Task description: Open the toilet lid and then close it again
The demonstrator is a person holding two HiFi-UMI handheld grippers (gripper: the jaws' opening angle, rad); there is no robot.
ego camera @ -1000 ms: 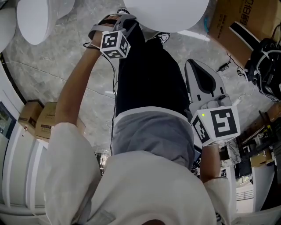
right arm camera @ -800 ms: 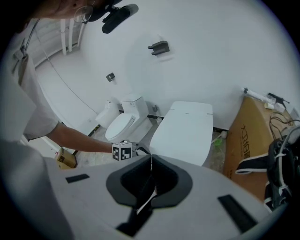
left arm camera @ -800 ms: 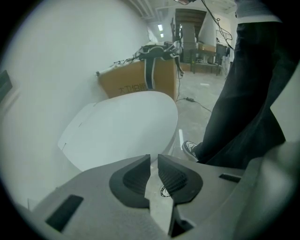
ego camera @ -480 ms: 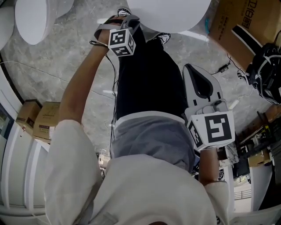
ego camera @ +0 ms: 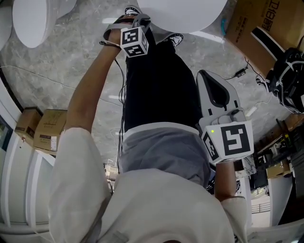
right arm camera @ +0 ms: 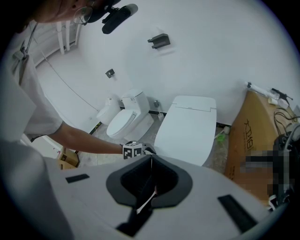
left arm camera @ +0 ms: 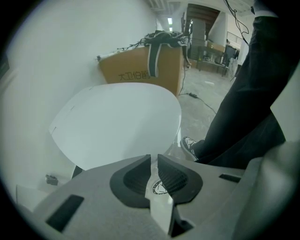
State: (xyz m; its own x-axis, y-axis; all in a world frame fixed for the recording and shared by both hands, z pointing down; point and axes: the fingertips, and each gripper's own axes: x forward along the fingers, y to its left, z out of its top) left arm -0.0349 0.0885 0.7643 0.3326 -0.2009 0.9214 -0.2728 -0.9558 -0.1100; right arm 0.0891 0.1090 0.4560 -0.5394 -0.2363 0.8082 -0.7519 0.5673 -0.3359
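Observation:
The white toilet lid (ego camera: 180, 13) lies down flat at the top of the head view. It fills the left gripper view as a pale oval (left arm camera: 117, 124) and shows as a flat slab (right arm camera: 187, 126) in the right gripper view. My left gripper (ego camera: 136, 21) hangs at the lid's front edge, pointing steeply down. Its jaws stand a narrow slit apart with nothing gripped between them (left arm camera: 153, 159). Whether the tips touch the lid I cannot tell. My right gripper (ego camera: 213, 78) is held back by my right side, away from the toilet, its jaws shut and empty (right arm camera: 150, 159).
A second toilet (ego camera: 31, 21) stands to the left. A large cardboard box (ego camera: 266, 23) with black straps and gear (ego camera: 289, 71) stands to the right. Small cartons (ego camera: 42, 128) sit by the left wall. Cables cross the marble floor. My shoe (left arm camera: 190, 147) rests beside the toilet base.
My left gripper has sunk toward the lid's front edge, and its marker cube looks smaller and further away. The right gripper has hardly moved.

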